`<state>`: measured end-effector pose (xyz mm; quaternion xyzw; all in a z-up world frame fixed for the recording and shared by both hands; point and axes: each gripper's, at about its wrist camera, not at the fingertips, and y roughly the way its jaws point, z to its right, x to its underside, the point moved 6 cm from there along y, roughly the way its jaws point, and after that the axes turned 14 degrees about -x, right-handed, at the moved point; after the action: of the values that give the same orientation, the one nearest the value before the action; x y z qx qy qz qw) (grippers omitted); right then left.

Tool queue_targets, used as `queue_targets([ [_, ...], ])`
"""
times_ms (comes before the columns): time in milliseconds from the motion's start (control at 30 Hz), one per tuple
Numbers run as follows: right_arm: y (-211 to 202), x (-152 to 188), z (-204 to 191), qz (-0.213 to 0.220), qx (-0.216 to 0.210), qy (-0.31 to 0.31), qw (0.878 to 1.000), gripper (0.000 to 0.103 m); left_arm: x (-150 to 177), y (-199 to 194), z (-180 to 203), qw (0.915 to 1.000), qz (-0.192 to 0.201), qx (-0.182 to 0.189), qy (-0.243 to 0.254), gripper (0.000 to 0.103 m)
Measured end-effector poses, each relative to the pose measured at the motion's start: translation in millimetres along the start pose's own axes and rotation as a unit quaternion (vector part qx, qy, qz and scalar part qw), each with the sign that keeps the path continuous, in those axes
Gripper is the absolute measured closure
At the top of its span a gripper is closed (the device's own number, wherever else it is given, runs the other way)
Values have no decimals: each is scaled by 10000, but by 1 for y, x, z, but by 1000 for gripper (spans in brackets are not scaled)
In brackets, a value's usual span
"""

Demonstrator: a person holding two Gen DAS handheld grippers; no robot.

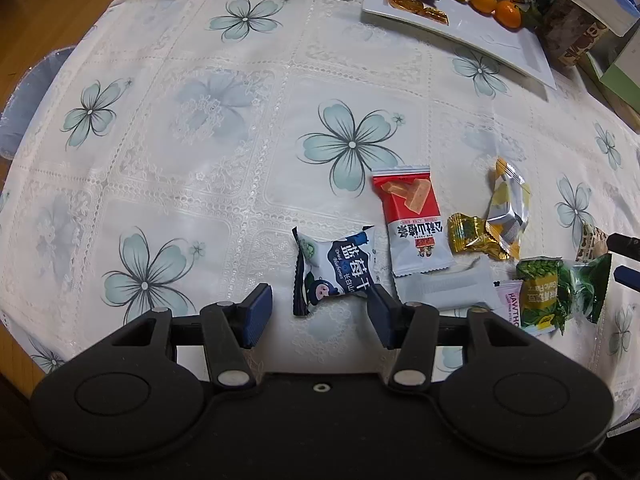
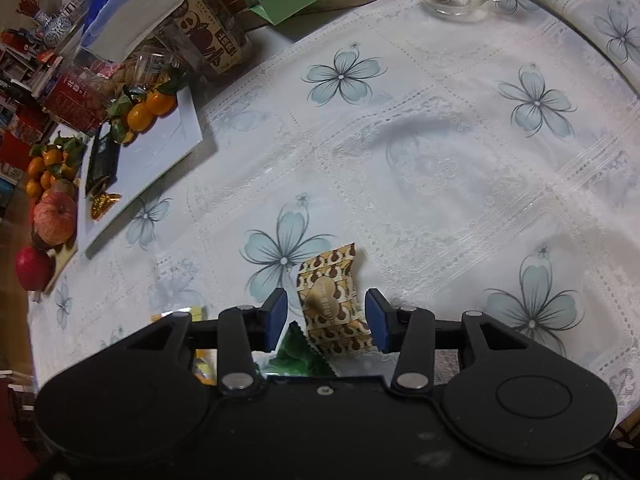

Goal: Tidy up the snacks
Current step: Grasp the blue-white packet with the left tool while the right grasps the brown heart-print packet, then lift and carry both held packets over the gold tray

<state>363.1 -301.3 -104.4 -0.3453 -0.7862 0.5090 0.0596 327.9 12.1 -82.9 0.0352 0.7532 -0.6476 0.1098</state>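
Left wrist view: the left gripper (image 1: pixel 318 314) points down at the tabletop (image 1: pixel 224 184) with its jaws spread, and the blueberry packet (image 1: pixel 340 270) lies partly between them; the right-hand pad is at the packet's edge, the left-hand pad stands clear of it. Just right of the blueberry packet lies a red-and-white packet (image 1: pixel 414 220), with a plain white packet (image 1: pixel 448 286) below that. Farther right of the blueberry packet sit a gold candy (image 1: pixel 470 234), a yellow-and-grey packet (image 1: pixel 508 210), a pink packet (image 1: pixel 510 300) and a green packet (image 1: pixel 554 292). Well beyond the blueberry packet, a white tray (image 1: pixel 500 40) carries tangerines (image 1: pixel 506 12).

In the right wrist view, the right gripper (image 2: pixel 326 318) also points down, jaws spread around a brown-patterned candy (image 2: pixel 330 304); neither pad clearly presses it. A green wrapper (image 2: pixel 298 354) shows just below that candy.
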Motion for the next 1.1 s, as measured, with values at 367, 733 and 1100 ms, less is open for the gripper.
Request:
queue_targets([
  [367, 27, 16, -17, -184, 398, -463, 9980, 56, -2, 6, -2, 9999, -20, 25, -161, 46],
  [733, 23, 14, -16, -143, 462, -692, 9964, 71, -10, 11, 16, 9999, 34, -95, -134, 46],
  [1100, -24, -9, -20, 405, -384, -290, 9980, 71, -10, 25, 26, 9992, -40, -391, -57, 46],
])
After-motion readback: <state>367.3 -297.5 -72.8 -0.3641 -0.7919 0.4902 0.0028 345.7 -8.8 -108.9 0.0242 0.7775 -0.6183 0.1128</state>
